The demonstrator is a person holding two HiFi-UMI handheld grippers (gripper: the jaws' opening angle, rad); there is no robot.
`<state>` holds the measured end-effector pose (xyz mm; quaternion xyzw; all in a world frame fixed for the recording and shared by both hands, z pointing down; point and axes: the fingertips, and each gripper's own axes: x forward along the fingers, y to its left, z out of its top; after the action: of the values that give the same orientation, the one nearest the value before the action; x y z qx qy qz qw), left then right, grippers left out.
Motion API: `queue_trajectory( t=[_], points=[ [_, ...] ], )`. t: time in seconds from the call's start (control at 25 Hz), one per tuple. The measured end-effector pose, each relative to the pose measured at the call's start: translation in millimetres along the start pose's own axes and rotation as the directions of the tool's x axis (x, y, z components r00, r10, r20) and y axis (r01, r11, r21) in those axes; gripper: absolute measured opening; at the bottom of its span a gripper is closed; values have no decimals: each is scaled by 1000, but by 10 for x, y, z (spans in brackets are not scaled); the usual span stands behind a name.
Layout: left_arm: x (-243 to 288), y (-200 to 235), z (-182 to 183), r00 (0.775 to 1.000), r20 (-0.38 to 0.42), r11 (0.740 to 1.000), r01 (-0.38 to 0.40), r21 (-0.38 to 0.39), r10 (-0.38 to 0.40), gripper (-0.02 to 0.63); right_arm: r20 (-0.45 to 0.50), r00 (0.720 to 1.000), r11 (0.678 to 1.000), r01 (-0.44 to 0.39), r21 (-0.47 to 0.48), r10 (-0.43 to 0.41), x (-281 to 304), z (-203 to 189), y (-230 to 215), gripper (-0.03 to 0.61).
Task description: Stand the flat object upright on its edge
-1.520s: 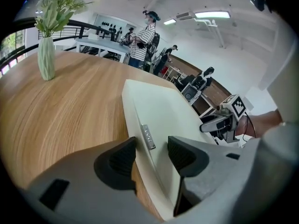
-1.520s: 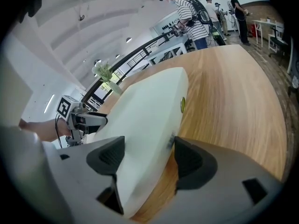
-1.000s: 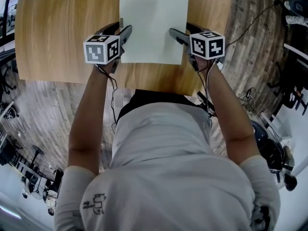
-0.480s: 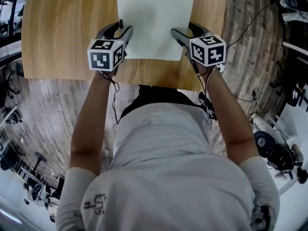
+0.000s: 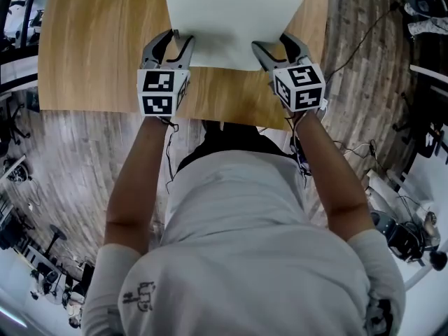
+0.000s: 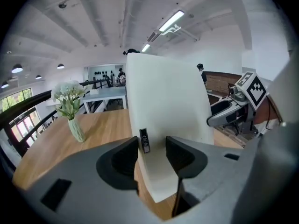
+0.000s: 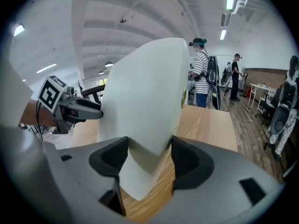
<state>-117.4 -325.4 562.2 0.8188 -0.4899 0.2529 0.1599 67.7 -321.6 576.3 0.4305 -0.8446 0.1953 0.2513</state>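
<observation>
Between the jaws of the left gripper [image 6: 153,157] stands the near left corner of the white board [image 6: 170,92]. Both dark pads lie against it, so the jaws sit fairly wide apart yet are clamped across the board's thickness. A small black tag [image 6: 145,140] sits on the board's edge just beside the left pad.

The jaws of the right gripper [image 7: 149,155] are closing, with the board's near right corner between them filling the gap from pad to pad.

From the head view we see the board held between the two grippers at the near middle of the wooden surface [image 5: 91,54]. It is tilted up, with its near edge low between the jaws and its far edge raised off the wood. From each gripper it rises tall against the ceiling. We cannot tell whether the near edge touches the surface, because the gripper bodies hide it.

Each gripper carries a marker cube behind its jaws, the left one [image 5: 161,93] and the right one [image 5: 299,86], both at the surface's near edge. Our forearms [image 5: 136,166] run back from them over the plank floor [image 5: 63,152].

A vase [image 6: 76,129] of pale flowers stands at the far left of the surface, well apart from the board. In the right gripper view, people [image 7: 202,76] stand in the room beyond the surface.
</observation>
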Motion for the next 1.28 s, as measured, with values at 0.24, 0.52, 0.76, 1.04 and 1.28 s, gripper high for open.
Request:
queue_trajectory(
  t=[0.24,0.52,0.76,1.04,1.28],
  points=[
    [-82,42,-7,997,67,999,-43,21,41,190,109,989,983,110,-144,-95,-79,164,91,295],
    [-98,35,-37,989,127,996,-80,38,75,184,198,967,951,207,-228,-163,-88,161,115,293],
    [-77,-5,-107,989,129,996,-83,31,79,179,178,968,948,217,-234,-178,-43,20,85,293],
    [-53,-1,-224,990,120,997,-72,11,70,181,174,970,947,208,-243,-169,5,-53,108,298],
    [-68,3,-236,988,144,998,-65,14,62,181,172,972,949,197,-246,-157,-5,-62,120,322]
  ],
)
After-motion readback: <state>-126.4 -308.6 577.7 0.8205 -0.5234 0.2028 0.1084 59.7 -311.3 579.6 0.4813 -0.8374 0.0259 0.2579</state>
